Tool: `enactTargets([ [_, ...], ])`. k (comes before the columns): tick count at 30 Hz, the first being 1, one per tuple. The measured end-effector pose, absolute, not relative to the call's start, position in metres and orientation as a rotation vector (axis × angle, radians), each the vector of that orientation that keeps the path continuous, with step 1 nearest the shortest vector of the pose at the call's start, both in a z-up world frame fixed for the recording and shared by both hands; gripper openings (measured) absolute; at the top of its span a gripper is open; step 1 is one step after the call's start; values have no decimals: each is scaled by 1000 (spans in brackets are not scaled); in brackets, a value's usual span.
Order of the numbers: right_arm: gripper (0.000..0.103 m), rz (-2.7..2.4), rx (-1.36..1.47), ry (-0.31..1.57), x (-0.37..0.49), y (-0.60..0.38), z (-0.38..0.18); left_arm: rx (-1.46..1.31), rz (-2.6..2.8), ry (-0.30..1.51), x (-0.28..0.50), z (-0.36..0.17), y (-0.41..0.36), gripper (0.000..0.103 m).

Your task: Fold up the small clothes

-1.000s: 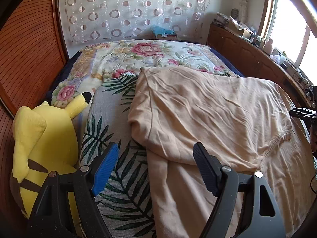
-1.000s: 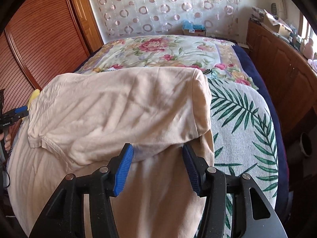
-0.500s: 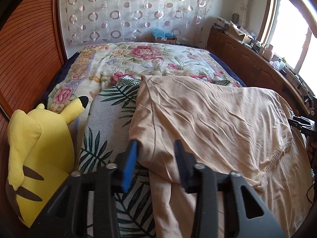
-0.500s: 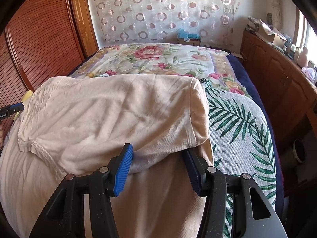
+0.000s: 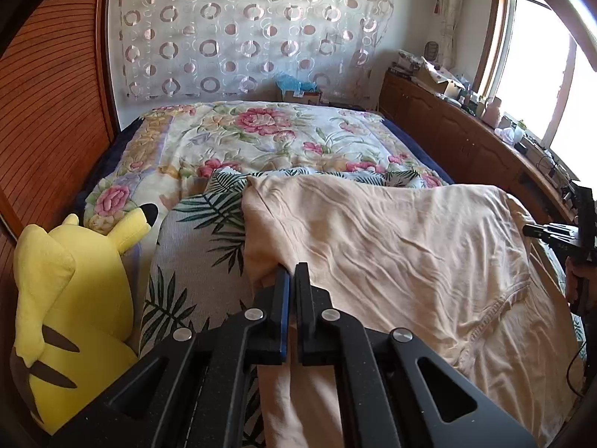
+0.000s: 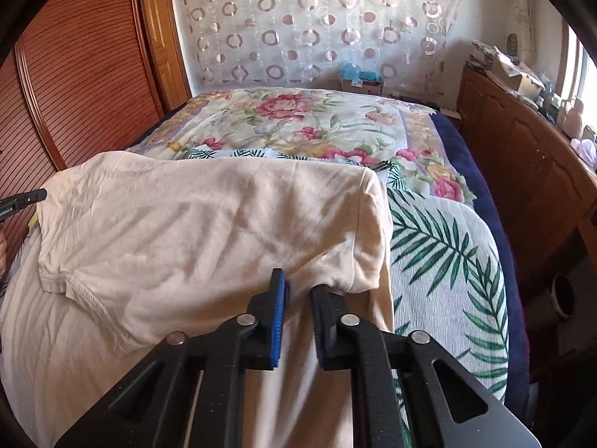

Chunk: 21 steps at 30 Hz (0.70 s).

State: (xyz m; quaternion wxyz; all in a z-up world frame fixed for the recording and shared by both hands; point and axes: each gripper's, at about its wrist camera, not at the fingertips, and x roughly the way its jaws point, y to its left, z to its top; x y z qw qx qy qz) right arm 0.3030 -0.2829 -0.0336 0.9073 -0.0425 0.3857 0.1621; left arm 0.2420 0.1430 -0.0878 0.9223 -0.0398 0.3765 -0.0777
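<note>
The cream T-shirt (image 5: 391, 246) — wrinkled, folded over itself — is pinched at its folded edge by both just-closed tongs (image 5: 292, 272) (image 6: 298, 283).

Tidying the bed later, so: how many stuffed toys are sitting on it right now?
1. A yellow plush toy sits at the bed's left edge, beside the palm-leaf blanket, seen from the left wrist camera. Others could be hidden beyond the views.

The bed (image 5: 421, 156) carries a flowered quilt (image 5: 261, 134) at its far end, a palm-leaf cover (image 5: 201, 246) nearer, a peach shirt (image 5: 391, 254) spread over that cover, and a yellow plush toy (image 5: 71, 298) at its left edge.
</note>
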Motion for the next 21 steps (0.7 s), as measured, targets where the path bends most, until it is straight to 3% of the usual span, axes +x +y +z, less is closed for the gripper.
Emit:
enactTargets([
  [2, 3, 349, -80, 787, 303, -282, -35, -82, -158, 757, 240, -83, 142, 4],
  [21, 2, 358, -57, 525, 187, -311, 15, -82, -190, 590, 146, -17, 136, 3],
])
